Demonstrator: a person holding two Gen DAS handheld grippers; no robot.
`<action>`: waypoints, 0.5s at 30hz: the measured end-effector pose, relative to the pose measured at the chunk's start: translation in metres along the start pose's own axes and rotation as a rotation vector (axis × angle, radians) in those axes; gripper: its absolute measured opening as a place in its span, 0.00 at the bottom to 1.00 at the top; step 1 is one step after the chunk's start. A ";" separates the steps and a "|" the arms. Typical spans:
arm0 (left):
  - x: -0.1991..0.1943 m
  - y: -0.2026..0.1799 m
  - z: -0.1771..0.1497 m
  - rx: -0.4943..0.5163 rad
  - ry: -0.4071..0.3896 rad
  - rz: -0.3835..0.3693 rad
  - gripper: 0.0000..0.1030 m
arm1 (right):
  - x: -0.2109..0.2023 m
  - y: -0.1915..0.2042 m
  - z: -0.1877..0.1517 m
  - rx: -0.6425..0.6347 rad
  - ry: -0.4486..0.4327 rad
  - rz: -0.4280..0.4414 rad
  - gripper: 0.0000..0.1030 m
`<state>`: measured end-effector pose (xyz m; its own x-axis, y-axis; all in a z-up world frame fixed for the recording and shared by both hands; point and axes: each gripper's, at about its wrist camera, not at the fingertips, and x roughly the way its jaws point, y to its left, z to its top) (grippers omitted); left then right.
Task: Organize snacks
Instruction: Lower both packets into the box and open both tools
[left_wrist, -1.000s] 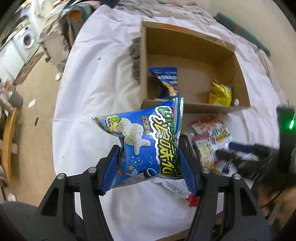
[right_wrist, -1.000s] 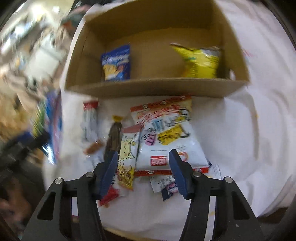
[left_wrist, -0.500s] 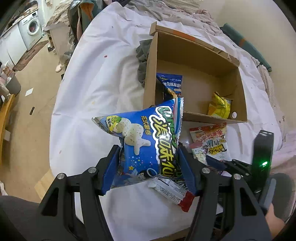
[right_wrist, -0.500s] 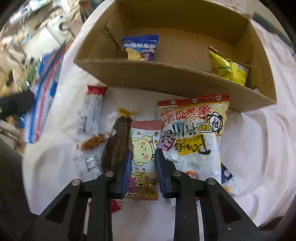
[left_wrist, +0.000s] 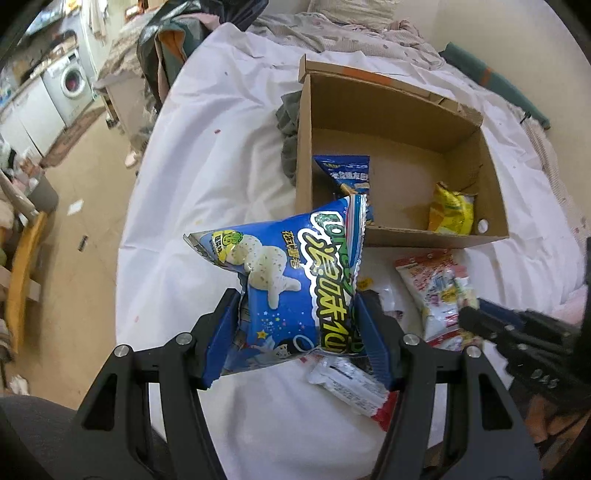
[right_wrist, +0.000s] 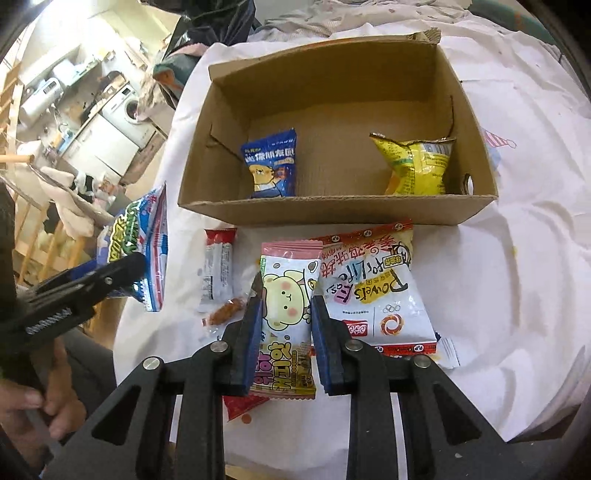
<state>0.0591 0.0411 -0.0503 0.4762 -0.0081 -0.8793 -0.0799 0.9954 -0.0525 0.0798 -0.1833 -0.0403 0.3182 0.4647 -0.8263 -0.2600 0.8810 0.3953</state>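
Now both grippers hold snacks: left gripper (left_wrist: 295, 332) fingers clamp the blue bag (left_wrist: 291, 284), right gripper (right_wrist: 286, 325) fingers pinch the pink packet (right_wrist: 286, 306). Next, each probably needs carrying over the box (right_wrist: 332, 210) wall, then releasing.

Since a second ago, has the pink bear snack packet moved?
Yes. The pink bear snack packet, clamped in the right gripper, has lifted off the white sheet, toward the cardboard box.

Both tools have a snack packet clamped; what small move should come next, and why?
Probably carry the right tool forward over the cardboard box and release: its bear packet is already pinched, and the box floor between the blue packet and the yellow packet is bare.
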 end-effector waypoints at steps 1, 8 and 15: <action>-0.001 -0.002 -0.001 0.006 0.000 0.007 0.58 | -0.002 -0.001 0.001 0.006 -0.003 0.011 0.27; -0.023 -0.020 0.015 0.069 -0.063 0.009 0.58 | -0.015 -0.005 0.017 0.025 -0.067 0.054 0.27; -0.028 -0.046 0.060 0.107 -0.108 -0.013 0.58 | -0.037 -0.019 0.045 0.058 -0.152 0.069 0.27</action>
<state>0.1020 0.0007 0.0048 0.5684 -0.0165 -0.8226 0.0183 0.9998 -0.0075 0.1136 -0.2135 0.0010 0.4371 0.5284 -0.7278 -0.2345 0.8482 0.4750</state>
